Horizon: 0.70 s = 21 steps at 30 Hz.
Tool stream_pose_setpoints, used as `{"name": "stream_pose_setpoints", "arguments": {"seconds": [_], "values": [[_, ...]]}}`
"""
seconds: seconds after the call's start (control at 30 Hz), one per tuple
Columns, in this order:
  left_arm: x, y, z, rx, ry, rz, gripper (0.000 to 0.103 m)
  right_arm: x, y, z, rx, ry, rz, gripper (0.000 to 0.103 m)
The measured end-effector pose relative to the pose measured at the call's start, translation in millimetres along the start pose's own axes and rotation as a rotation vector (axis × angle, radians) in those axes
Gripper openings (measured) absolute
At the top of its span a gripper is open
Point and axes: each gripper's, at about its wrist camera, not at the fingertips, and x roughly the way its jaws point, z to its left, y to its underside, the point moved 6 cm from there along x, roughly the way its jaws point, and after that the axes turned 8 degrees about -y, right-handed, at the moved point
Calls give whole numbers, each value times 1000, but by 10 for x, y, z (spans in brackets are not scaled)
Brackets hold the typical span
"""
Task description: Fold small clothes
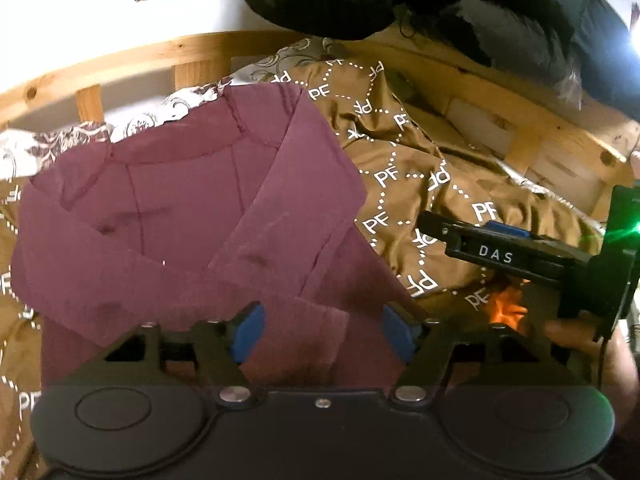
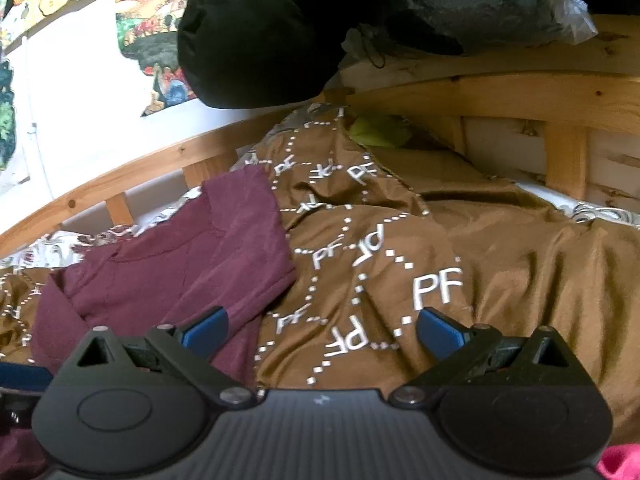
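Wooden bed rails [image 1: 132, 54] are running around a bed, and a brown blanket [image 2: 500, 248] with white "PF" letters is covering it. A big black puffy thing [image 2: 256, 36] is hanging over the far end, and bright pictures [image 2: 144, 60] are showing on the white wall behind.

Lying on the blanket is a small dark red shirt [image 1: 168, 208]. Both long sleeves are lying folded in across the chest, so the shirt is looking like a tidy block. The neck end is pointing toward the rails and the bottom edge is sitting closest to the person.

The left tool [image 1: 322, 334] is hanging low over the bottom edge of the shirt. Its two blue fingers [image 1: 250, 330] are standing apart and are squeezing nothing; red cloth is lying under the gap between them. The right tool [image 2: 322, 326] is waiting just beside the shirt, over the brown blanket. Its fingers are spread wide and are holding nothing too. In the left view it is poking in from the side with "DAS" written on it.

It looks like the sleeve step is finished and the next fold is getting started. I think the next move is asking both tools to pinch the bottom edge, one near each corner, and carry it up toward the neck. The right tool is needing to slide over to the shirt first. The cloth is thin and floppy, so the sleeves may be slipping out if the lift is too quick.
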Motion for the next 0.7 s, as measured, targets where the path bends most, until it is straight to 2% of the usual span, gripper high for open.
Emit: {"name": "stream_pose_setpoints", "arguments": {"seconds": [0.07,0.17,0.23,0.3,0.43,0.5,0.57,0.7], "values": [[-69,51,104,-21,-3,1,80,-5,7,88,-9,-65,-4,103],[-160,118,366,-48,-53,-2,86,-16,30,272,-47,-165,-4,102],[-201,159,616,-69,-124,-2,89,-16,78,428,-81,-235,8,102],[-218,189,953,-99,-228,5,89,13,162,604,-128,-292,48,94],[-193,176,1684,-180,-407,6,88,133,375,876,-232,-351,156,69],[-141,159,2016,-222,-451,3,85,209,466,936,-260,-353,213,52],[-77,124,2258,-256,-466,-6,85,289,554,966,-265,-362,286,9],[119,16,2566,-312,-454,-26,85,262,576,926,-252,-373,353,5]]}}
